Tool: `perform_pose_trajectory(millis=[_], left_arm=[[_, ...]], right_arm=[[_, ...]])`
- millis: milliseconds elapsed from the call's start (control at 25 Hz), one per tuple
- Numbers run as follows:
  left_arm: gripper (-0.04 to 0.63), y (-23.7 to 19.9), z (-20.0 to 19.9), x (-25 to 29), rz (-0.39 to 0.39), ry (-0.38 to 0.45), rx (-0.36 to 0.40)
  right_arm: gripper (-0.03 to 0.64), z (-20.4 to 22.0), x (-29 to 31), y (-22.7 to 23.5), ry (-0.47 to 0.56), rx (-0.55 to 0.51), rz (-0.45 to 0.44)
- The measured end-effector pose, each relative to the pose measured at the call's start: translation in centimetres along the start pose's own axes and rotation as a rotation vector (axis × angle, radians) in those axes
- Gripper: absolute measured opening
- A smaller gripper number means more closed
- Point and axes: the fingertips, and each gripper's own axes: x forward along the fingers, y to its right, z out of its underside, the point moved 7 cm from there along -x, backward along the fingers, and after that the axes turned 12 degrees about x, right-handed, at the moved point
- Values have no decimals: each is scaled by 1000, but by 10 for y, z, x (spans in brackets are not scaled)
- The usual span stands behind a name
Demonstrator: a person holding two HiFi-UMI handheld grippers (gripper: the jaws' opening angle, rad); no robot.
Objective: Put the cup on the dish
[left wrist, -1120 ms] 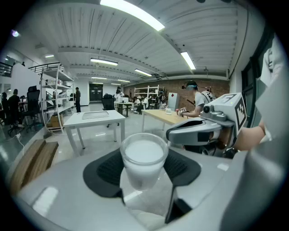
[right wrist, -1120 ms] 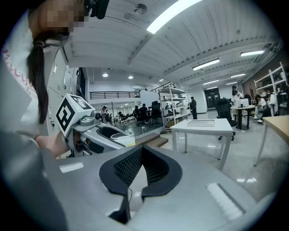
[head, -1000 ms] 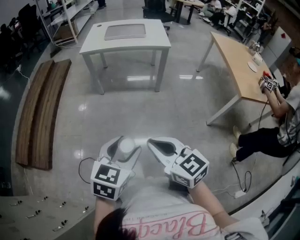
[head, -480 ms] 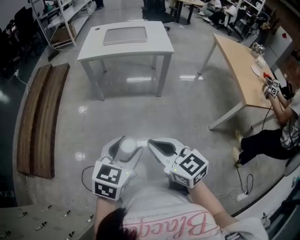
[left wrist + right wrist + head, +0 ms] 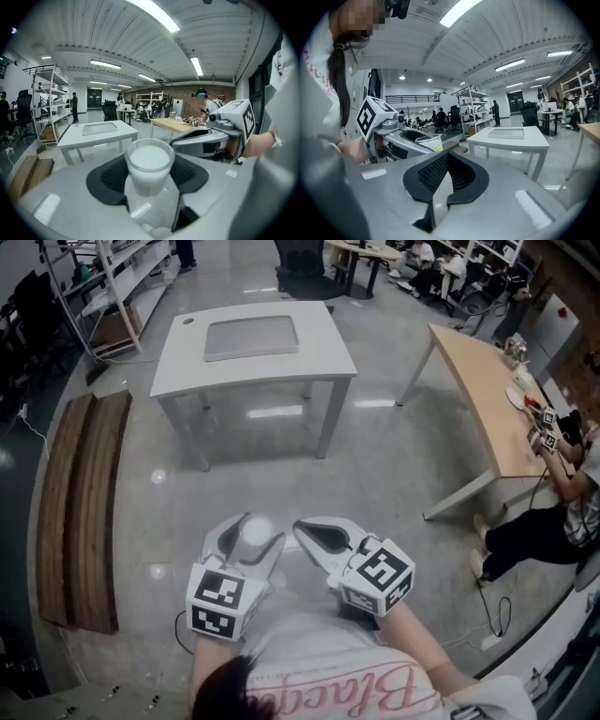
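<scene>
Grips the white cup (image 5: 149, 161) upright in the left tool (image 5: 246, 536) close to the body, holds the right tool (image 5: 307, 532) just beside it, jaws clenched together and empty, and faces a white desk (image 5: 253, 371) farther off across the floor (image 5: 375, 456).

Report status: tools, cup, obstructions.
Left tool shut on upright translucent white plastic cup. Right tool shut, empty. White rectangular table ahead across grey floor; dish not made out.
</scene>
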Motion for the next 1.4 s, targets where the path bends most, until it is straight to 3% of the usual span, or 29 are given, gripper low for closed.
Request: perform_pose_trajectory(millis=[280, 760, 1040, 1400], left_arm=[[264, -53, -18, 19, 15, 24, 66], [264, -95, -20, 61, 43, 9, 46], [264, -124, -30, 105, 10, 3, 48], [264, -190, -60, 172, -36, -12, 30]], right_arm=[[2, -27, 41, 23, 31, 24, 27], [2, -38, 77, 62, -9, 61, 33], [2, -56, 110, 112, -15, 67, 14], [2, -113, 164, 184, -20, 58, -25]])
